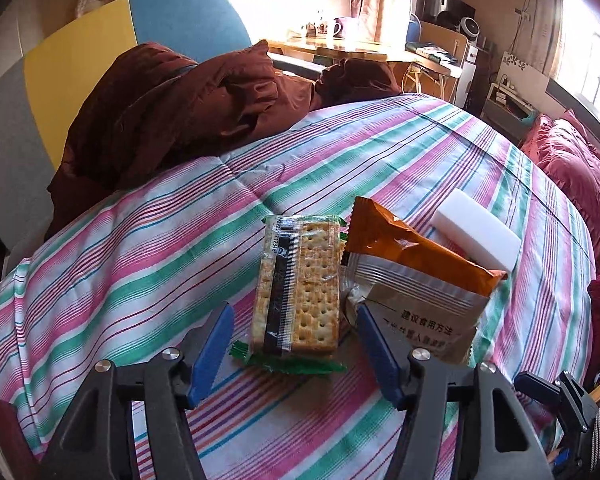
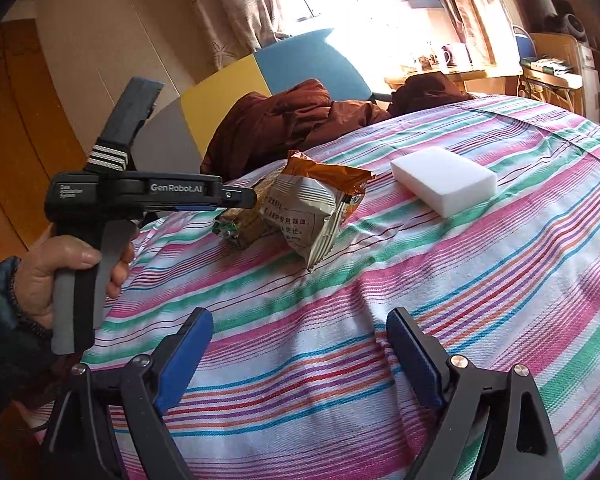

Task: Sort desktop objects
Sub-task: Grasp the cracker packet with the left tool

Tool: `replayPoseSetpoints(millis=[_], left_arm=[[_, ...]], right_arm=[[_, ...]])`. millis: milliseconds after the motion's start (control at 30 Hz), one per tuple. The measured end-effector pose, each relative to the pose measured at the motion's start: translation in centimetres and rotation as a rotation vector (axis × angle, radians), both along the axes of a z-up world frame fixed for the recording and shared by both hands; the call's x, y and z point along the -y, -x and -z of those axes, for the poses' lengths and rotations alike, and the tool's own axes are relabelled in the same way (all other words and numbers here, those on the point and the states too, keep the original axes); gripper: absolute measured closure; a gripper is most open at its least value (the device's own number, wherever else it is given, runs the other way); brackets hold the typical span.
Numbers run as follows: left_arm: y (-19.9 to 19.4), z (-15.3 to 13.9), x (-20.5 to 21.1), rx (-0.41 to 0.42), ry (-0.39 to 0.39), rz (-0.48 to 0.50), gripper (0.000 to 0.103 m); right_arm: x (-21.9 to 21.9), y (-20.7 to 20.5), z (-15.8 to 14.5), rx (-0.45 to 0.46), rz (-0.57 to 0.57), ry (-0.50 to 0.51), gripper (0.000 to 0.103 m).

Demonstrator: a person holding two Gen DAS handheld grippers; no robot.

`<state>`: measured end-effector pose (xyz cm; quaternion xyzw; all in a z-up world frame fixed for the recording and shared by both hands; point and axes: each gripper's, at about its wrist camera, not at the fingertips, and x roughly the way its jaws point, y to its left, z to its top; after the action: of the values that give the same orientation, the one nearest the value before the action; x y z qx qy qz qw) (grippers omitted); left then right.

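A clear pack of crackers with green ends lies on the striped cloth. My left gripper is open, its blue fingers either side of the pack's near end with gaps on both sides. An orange and silver snack bag leans against the pack's right side. Behind the bag lies a white sponge block. In the right wrist view, my right gripper stands open over bare cloth, well short of the snack bag and the sponge. There a hand holds the left gripper over the half-hidden crackers.
The striped cloth covers a rounded surface that falls away at the edges. A crumpled brown garment lies at the back left. A red quilt is on the right. A desk with mugs stands far behind.
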<state>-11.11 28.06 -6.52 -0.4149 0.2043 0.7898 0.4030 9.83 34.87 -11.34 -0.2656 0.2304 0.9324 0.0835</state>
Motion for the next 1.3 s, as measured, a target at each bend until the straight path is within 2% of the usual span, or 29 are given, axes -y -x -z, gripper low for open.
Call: replayPoseSetpoints(millis=[100, 267, 400, 600, 767, 900, 1067, 1300], left_arm=[[0.6, 0.6, -0.3, 0.012, 0.005, -0.001, 0.038], [1.6, 1.5, -0.6, 0.072, -0.024, -0.029, 0.052], [1.3, 1.6, 0.2, 0.076, -0.034, -0.061, 0.054], [0.1, 1.7, 4.4, 0.131, -0.091, -0.147, 0.054], [-3.1, 2.0, 8.4, 0.129, -0.094, -0.191, 0.054], [-5.4, 2.2, 11.1, 0.119, -0.100, -0.200, 0.054], [-7.1, 2.6, 13.0, 0.102, -0.109, -0.192, 0.054], [-6.7, 2.9, 13.4, 0.133, -0.156, -0.191, 0.052]], right_arm=[[0.0, 0.0, 0.1, -0.008, -0.006, 0.006, 0.012], [0.0, 0.0, 0.1, -0.009, -0.008, 0.005, 0.012], [0.0, 0.0, 0.1, -0.007, -0.008, 0.003, 0.012], [0.2, 0.2, 0.1, 0.008, -0.005, -0.010, 0.012], [0.5, 0.7, -0.5, 0.051, -0.016, -0.051, 0.013], [0.9, 1.6, -2.6, 0.039, -0.011, -0.180, 0.014], [0.3, 4.8, -5.2, 0.037, -0.047, -0.341, 0.013], [-0.1, 11.0, -5.0, 0.165, -0.159, -0.509, 0.013]])
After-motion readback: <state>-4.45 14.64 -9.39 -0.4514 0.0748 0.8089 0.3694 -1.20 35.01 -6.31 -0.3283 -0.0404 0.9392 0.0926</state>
